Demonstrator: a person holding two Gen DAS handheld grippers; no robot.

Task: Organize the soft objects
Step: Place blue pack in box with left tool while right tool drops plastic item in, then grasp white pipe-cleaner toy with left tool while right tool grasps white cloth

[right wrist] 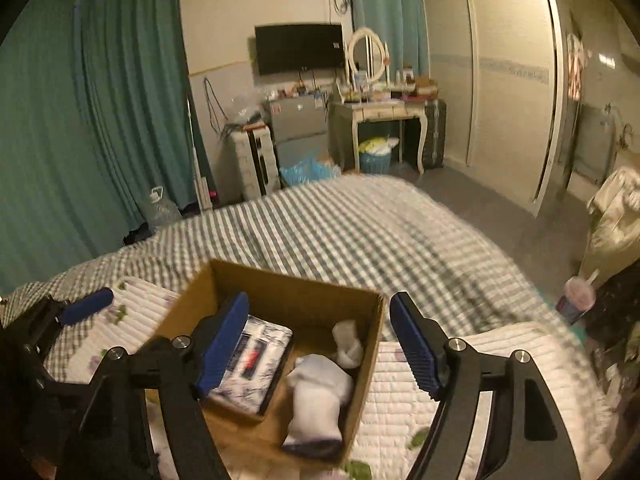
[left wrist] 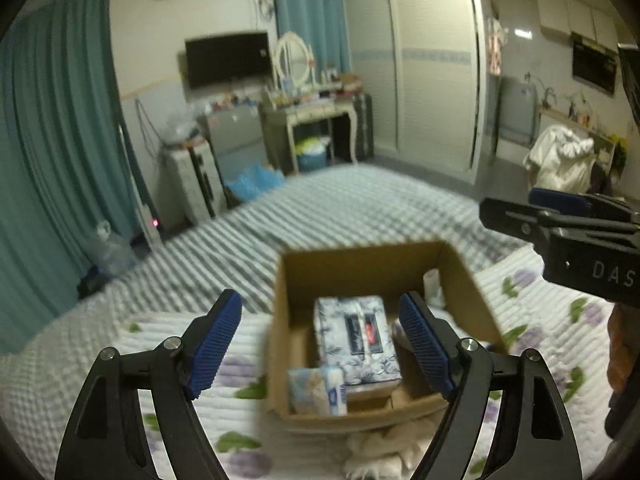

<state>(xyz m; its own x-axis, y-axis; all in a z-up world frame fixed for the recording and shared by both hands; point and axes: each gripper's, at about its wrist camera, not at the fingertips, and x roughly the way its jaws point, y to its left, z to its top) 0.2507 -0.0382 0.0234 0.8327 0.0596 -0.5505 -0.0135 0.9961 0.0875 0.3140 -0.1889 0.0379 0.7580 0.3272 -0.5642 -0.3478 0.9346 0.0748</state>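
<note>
Cardboard box (left wrist: pixel 384 264) sits on the bed (left wrist: pixel 328 208), lower centre of both views, holding tissue packs (left wrist: pixel 356 340) and white socks (right wrist: pixel 320 396). My left gripper (left wrist: pixel 320 344) and right gripper (right wrist: pixel 316 348) both hang wide open, empty. More white cloth (left wrist: pixel 384 448) lies just below the box at the bottom edge, nearer my left gripper, I judge.

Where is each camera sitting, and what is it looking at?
Left wrist view: sits behind the open left gripper, looking down over the cardboard box on the bed; the right gripper pokes in at right.
Right wrist view: sits behind the open right gripper, looking over the same cardboard box from its right; the left gripper shows at left.
Both share the box, the blue-patterned tissue pack, bed, and wall TV.
</note>
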